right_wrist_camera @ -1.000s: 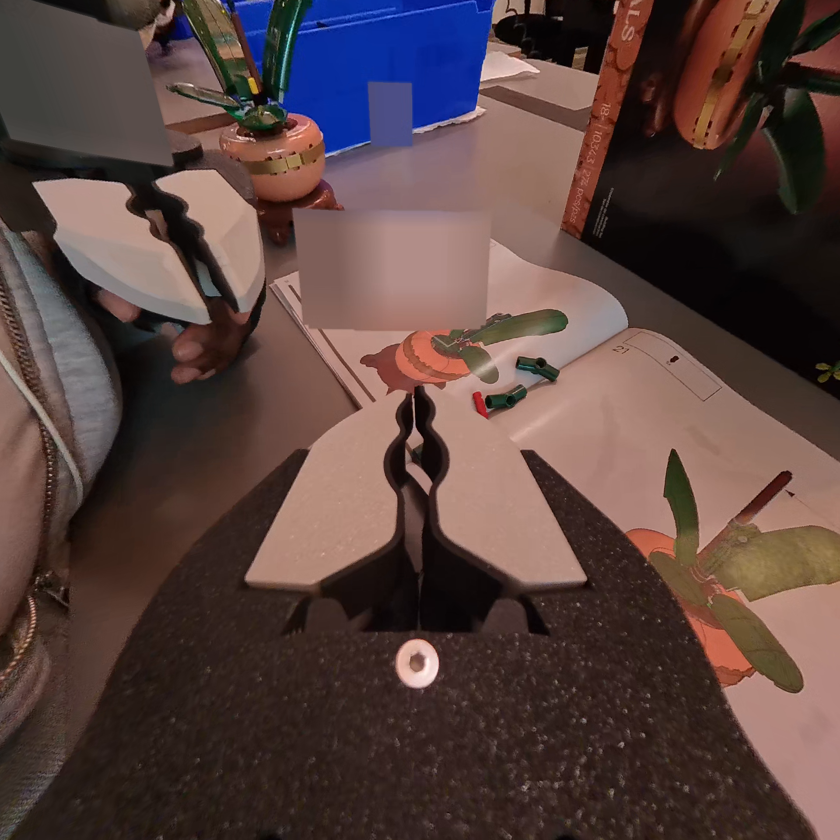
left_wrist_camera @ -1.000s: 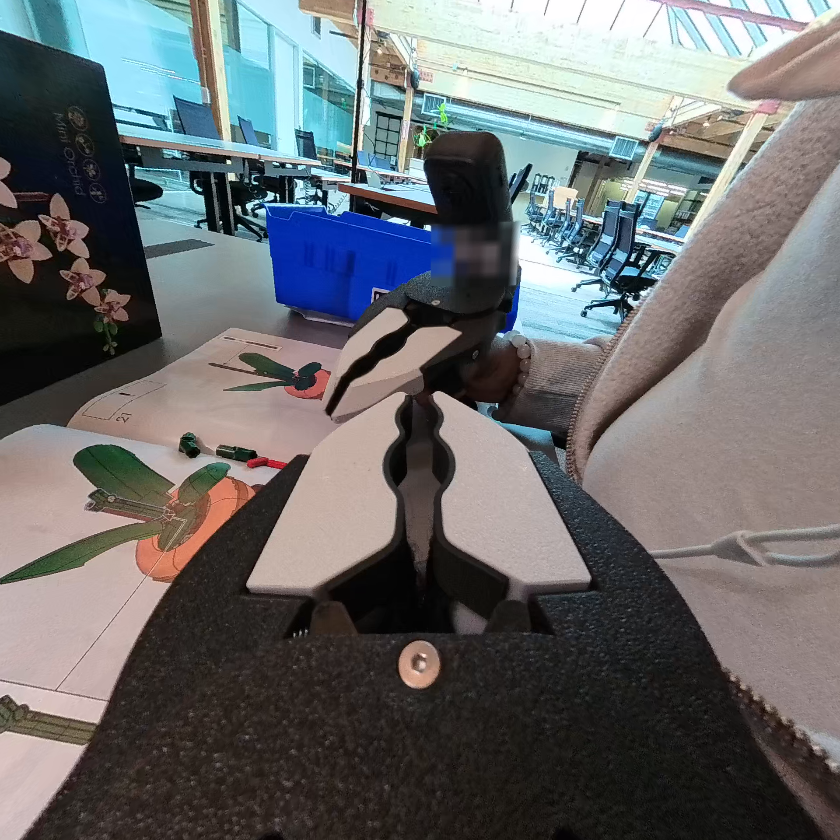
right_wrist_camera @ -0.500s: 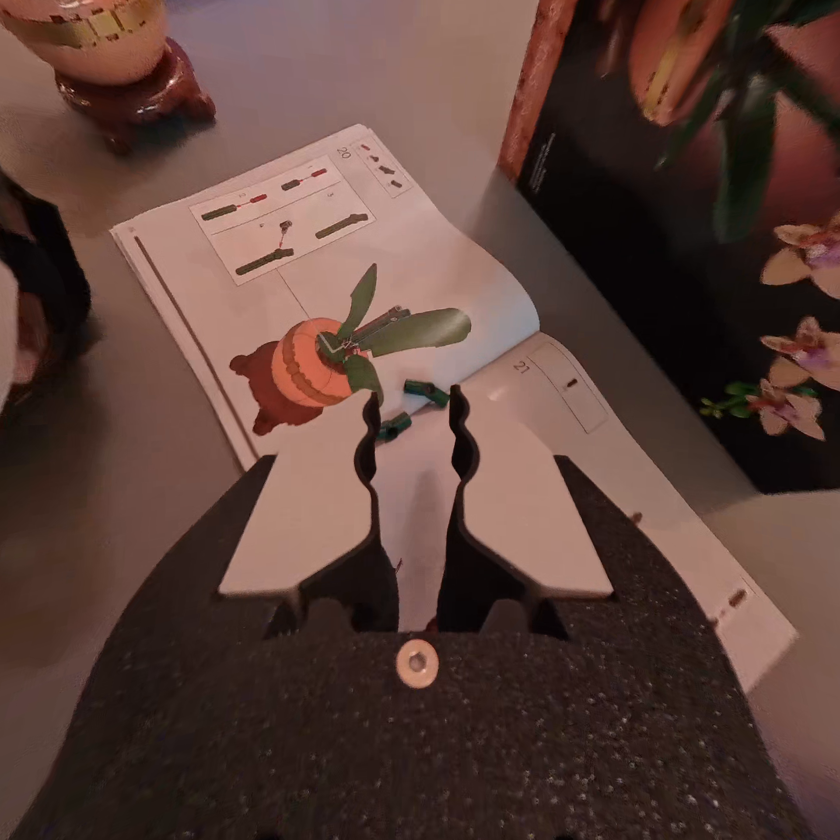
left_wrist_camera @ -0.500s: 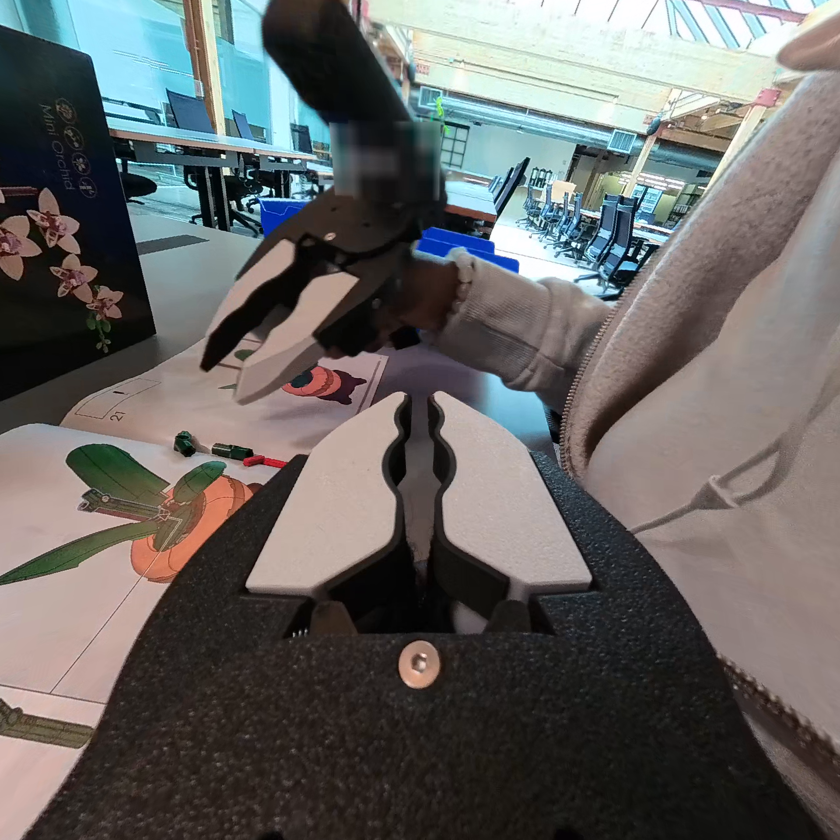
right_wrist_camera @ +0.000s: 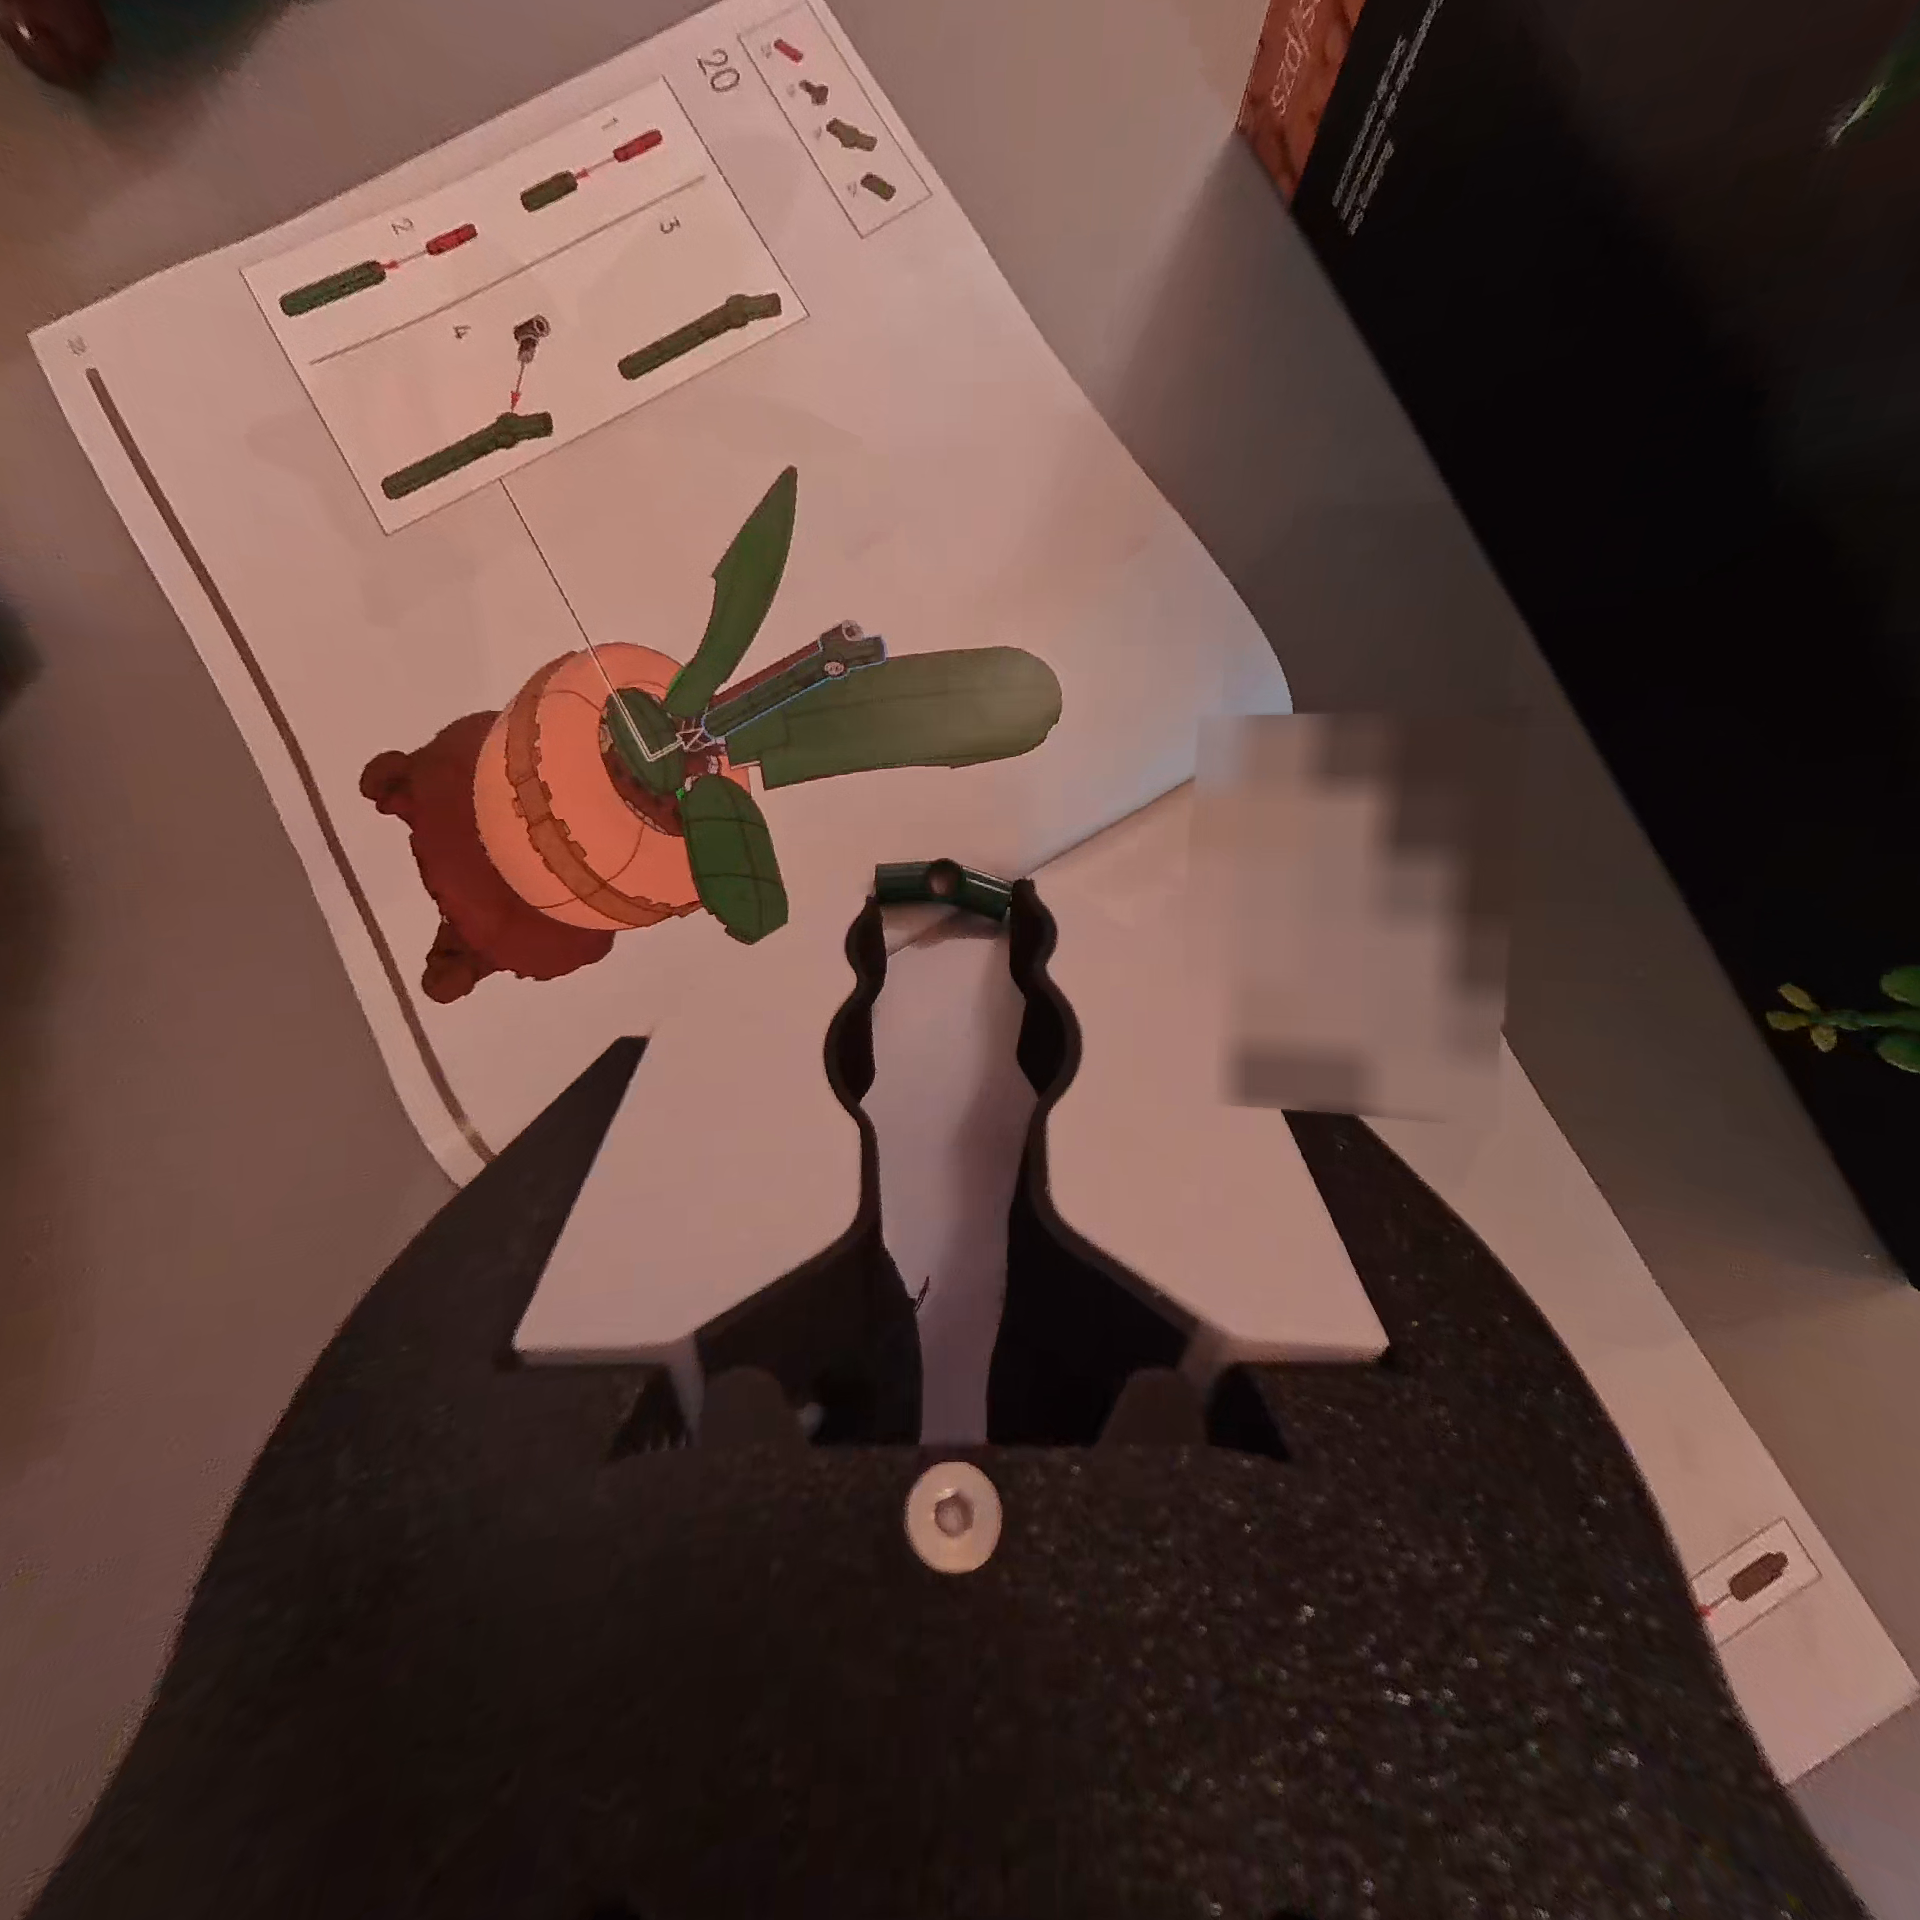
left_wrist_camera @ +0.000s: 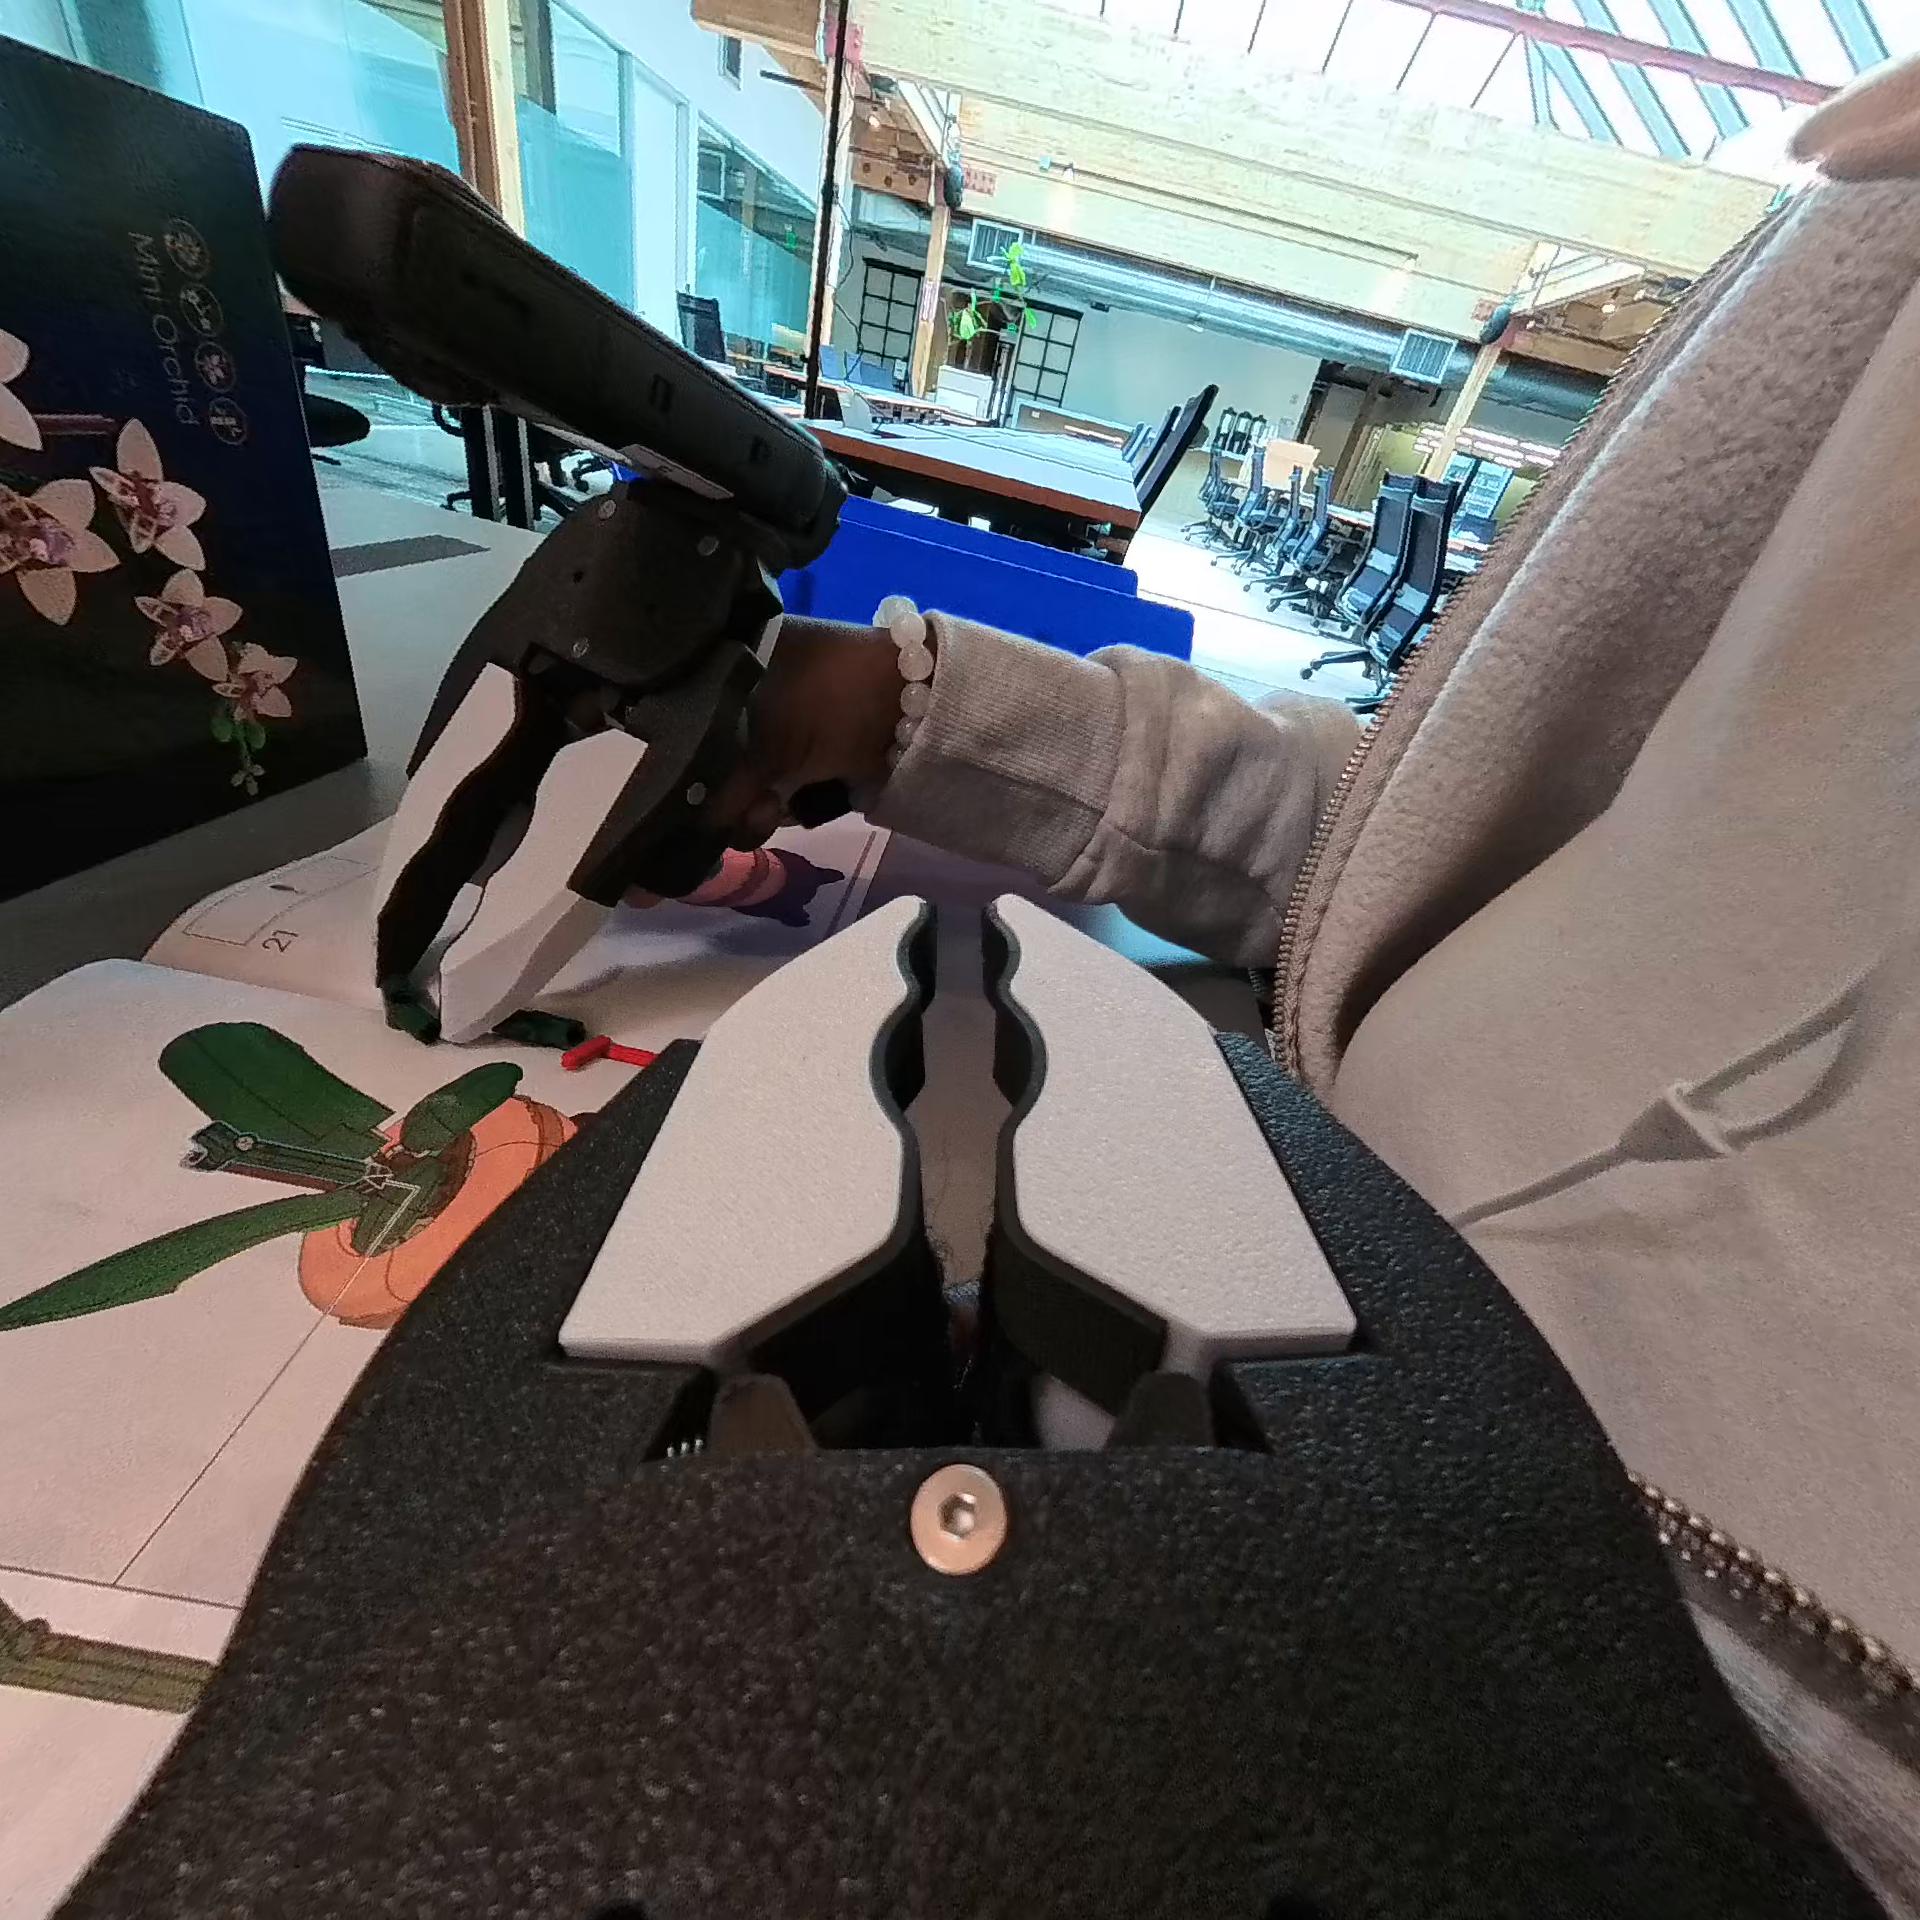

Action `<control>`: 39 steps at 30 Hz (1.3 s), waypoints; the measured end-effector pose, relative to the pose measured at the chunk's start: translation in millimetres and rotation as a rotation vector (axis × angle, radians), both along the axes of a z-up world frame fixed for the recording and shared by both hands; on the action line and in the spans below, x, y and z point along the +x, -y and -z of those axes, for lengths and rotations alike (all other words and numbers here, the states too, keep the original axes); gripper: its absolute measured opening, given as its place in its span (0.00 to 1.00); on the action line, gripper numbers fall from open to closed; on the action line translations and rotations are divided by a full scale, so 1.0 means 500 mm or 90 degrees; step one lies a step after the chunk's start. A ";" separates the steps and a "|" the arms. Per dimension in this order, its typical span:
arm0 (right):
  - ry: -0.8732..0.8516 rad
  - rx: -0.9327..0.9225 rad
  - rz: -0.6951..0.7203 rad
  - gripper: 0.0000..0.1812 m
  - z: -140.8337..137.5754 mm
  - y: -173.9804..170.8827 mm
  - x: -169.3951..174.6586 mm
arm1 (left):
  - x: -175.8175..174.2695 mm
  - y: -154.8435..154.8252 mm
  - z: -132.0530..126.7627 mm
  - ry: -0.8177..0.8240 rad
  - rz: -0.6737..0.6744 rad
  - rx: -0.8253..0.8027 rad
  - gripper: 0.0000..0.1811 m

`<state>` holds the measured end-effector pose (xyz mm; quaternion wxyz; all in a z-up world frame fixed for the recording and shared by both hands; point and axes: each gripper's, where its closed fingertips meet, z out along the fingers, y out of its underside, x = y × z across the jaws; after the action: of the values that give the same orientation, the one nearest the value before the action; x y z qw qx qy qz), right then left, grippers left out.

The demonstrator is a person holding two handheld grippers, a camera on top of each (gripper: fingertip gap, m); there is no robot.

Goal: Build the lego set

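My right gripper (right_wrist_camera: 945, 904) is open and points down at the open instruction booklet (right_wrist_camera: 935, 416). Its two fingertips stand at the two ends of a small dark green bent connector (right_wrist_camera: 940, 883) that lies on the page near the fold. The left wrist view shows this gripper (left_wrist_camera: 431, 1023) from the side, tips down on the green connector (left_wrist_camera: 407, 1013). A second green piece (left_wrist_camera: 540, 1029) and a small red pin (left_wrist_camera: 603, 1055) lie just beside it. My left gripper (left_wrist_camera: 956, 909) hovers lower and nearer, with only a narrow gap between its fingers, and is empty.
A black set box with orchid pictures (left_wrist_camera: 125, 520) stands behind the booklet (left_wrist_camera: 156, 1403) and also shows at the right of the right wrist view (right_wrist_camera: 1610, 416). A blue bin (left_wrist_camera: 987, 603) sits farther back. The person's sleeve (left_wrist_camera: 1091, 769) and jacket (left_wrist_camera: 1662, 935) fill the right. Spacing between my two grippers at the tips: around 15 centimetres.
My right gripper has swung away from the left one, gone down to the booklet and opened, and now brackets the green connector. The left gripper has hardly moved.
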<state>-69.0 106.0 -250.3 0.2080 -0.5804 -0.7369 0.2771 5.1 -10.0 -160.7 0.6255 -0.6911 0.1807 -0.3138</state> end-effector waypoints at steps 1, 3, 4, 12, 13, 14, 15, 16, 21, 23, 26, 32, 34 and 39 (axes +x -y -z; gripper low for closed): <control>-0.006 0.004 -0.001 0.13 -0.002 -0.002 -0.001 | 0.000 0.000 0.000 0.000 0.000 0.000 0.04; -0.017 0.004 0.000 0.13 -0.008 -0.002 -0.002 | 0.000 0.000 0.000 -0.001 0.000 0.001 0.04; -0.024 0.002 0.004 0.13 -0.013 -0.003 -0.001 | 0.001 0.000 0.000 -0.002 0.000 0.001 0.04; -0.142 0.030 0.108 0.13 -0.143 -0.026 0.080 | -0.002 0.000 0.000 0.005 -0.002 -0.002 0.05; -0.148 0.048 0.131 0.13 -0.164 -0.036 0.111 | -0.002 -0.001 0.000 0.005 -0.002 -0.002 0.05; -0.152 0.073 0.158 0.13 -0.186 -0.049 0.148 | -0.002 -0.001 0.000 0.005 -0.001 -0.003 0.05; -0.150 0.104 0.188 0.13 -0.210 -0.065 0.192 | -0.002 -0.001 0.000 0.005 -0.002 -0.002 0.05; -0.144 0.138 0.226 0.13 -0.235 -0.086 0.244 | -0.003 -0.001 -0.002 0.007 -0.003 0.001 0.05; -0.068 0.257 0.440 0.13 -0.316 -0.176 0.548 | -0.017 -0.006 -0.019 0.040 -0.025 0.019 0.05; 0.003 0.225 0.517 0.12 -0.275 -0.195 0.658 | -0.020 -0.008 -0.020 0.044 -0.030 0.018 0.05; 0.097 0.136 0.574 0.13 -0.170 -0.205 0.753 | -0.022 -0.013 -0.016 0.024 -0.041 0.020 0.05; 0.194 0.101 0.563 0.13 -0.063 -0.231 0.785 | -0.014 -0.020 -0.004 -0.030 -0.053 0.024 0.06; 0.200 0.092 0.559 0.13 -0.053 -0.240 0.782 | -0.013 -0.020 -0.002 -0.040 -0.055 0.027 0.06; 0.178 0.079 0.563 0.13 -0.050 -0.248 0.775 | -0.016 -0.021 -0.004 -0.037 -0.058 0.032 0.06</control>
<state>318.2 230.1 -225.1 0.2388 -0.8570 -0.4552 0.0366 -3.0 0.7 -158.5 0.6508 -0.6914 0.1748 -0.2605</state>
